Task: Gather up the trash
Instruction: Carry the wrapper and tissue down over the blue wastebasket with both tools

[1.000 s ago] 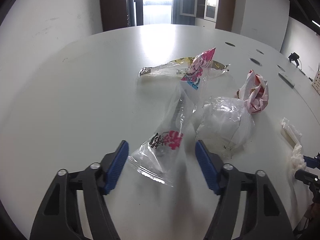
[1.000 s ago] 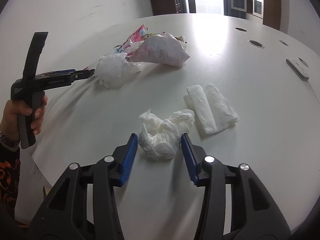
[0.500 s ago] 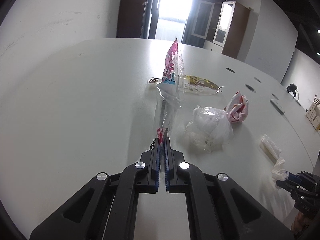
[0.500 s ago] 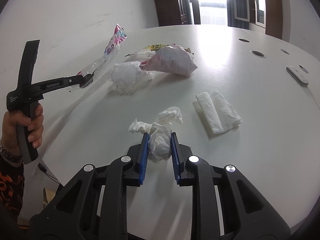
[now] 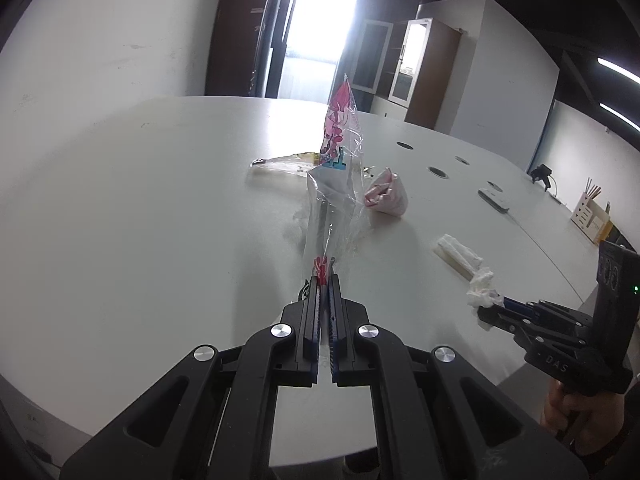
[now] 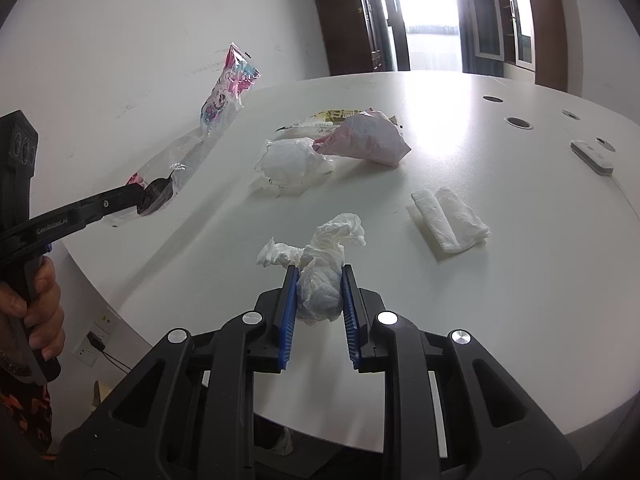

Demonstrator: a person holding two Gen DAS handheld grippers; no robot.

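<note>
My left gripper (image 5: 325, 280) is shut on a clear plastic wrapper with pink print (image 5: 338, 152) and holds it up off the white table (image 5: 120, 208); the wrapper also shows in the right wrist view (image 6: 224, 92). My right gripper (image 6: 319, 276) is shut on a crumpled white tissue (image 6: 320, 256), lifted above the table near its front edge. On the table lie a crumpled clear bag (image 6: 292, 164), a pink and white crumpled bag (image 6: 366, 140), a yellow printed wrapper (image 6: 332, 116) and a folded paper towel (image 6: 450, 218).
A white remote (image 6: 592, 154) lies at the table's far right, beside round cable holes (image 6: 518, 122). A wooden pen holder (image 5: 592, 212) stands at the right edge. The table's curved front edge drops off just below both grippers.
Both grippers have risen with their loads. The plastic wrapper now hangs well clear of the table, and the tissue has come up off the surface.
</note>
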